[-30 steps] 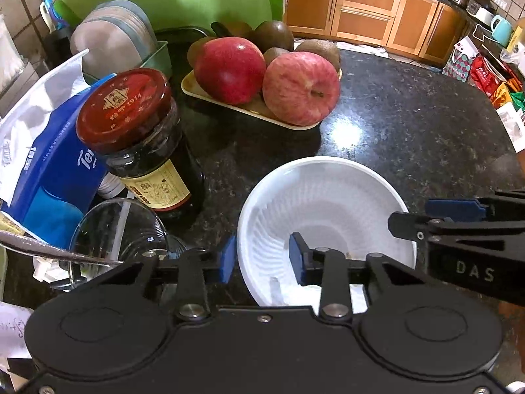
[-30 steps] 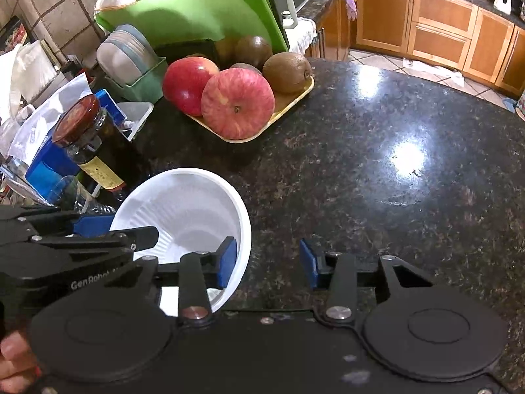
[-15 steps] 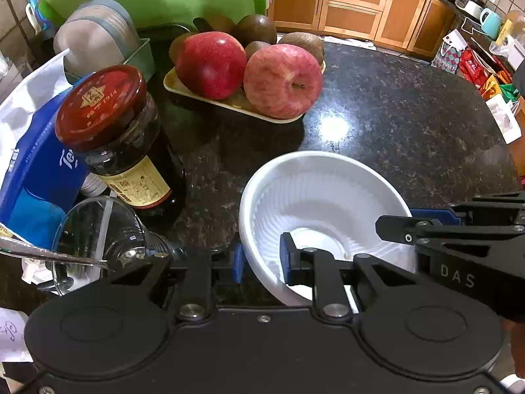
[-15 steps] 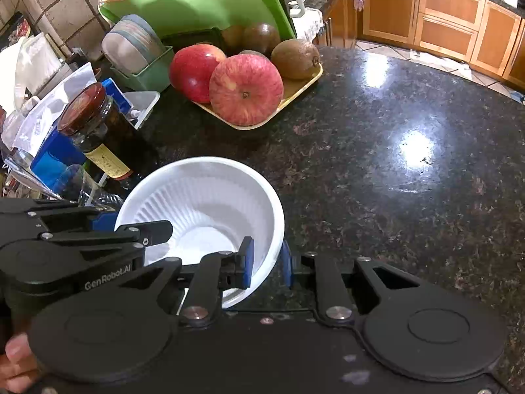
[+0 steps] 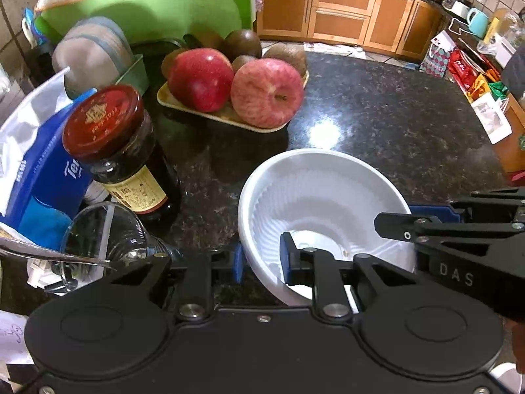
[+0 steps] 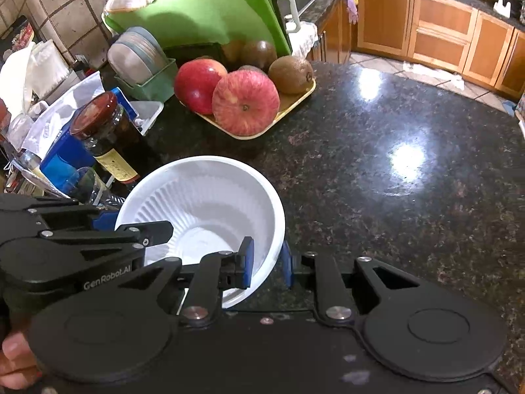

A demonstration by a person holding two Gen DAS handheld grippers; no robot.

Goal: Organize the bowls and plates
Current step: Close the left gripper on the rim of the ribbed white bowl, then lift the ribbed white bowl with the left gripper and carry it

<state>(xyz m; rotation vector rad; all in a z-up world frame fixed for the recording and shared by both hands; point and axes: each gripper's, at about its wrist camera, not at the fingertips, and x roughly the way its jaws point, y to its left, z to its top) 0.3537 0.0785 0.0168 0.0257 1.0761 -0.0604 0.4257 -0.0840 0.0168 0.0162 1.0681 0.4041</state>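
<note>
A white ribbed plastic bowl [image 5: 325, 197] sits over the dark granite counter [image 5: 393, 124]; it also shows in the right wrist view [image 6: 203, 197]. My left gripper [image 5: 261, 259] is shut on the bowl's near-left rim, one pad inside and one outside. My right gripper [image 6: 265, 262] is shut on the bowl's right rim, and shows at the right in the left wrist view [image 5: 426, 216]. A stack of grey plates [image 6: 137, 55] stands on edge in a green rack [image 6: 154, 82] at the back left.
A yellow tray [image 6: 288, 108] with apples and kiwis lies behind the bowl. A red-lidded dark jar [image 5: 118, 151], a glass [image 5: 98, 239] and a blue packet [image 5: 42, 177] crowd the left. A green cutting board [image 6: 203, 10] leans at the back. Bare granite extends right.
Both grippers closed from open onto the bowl's rim, left on the near-left side, right on the right side. The bowl shifted slightly and appears a little raised.
</note>
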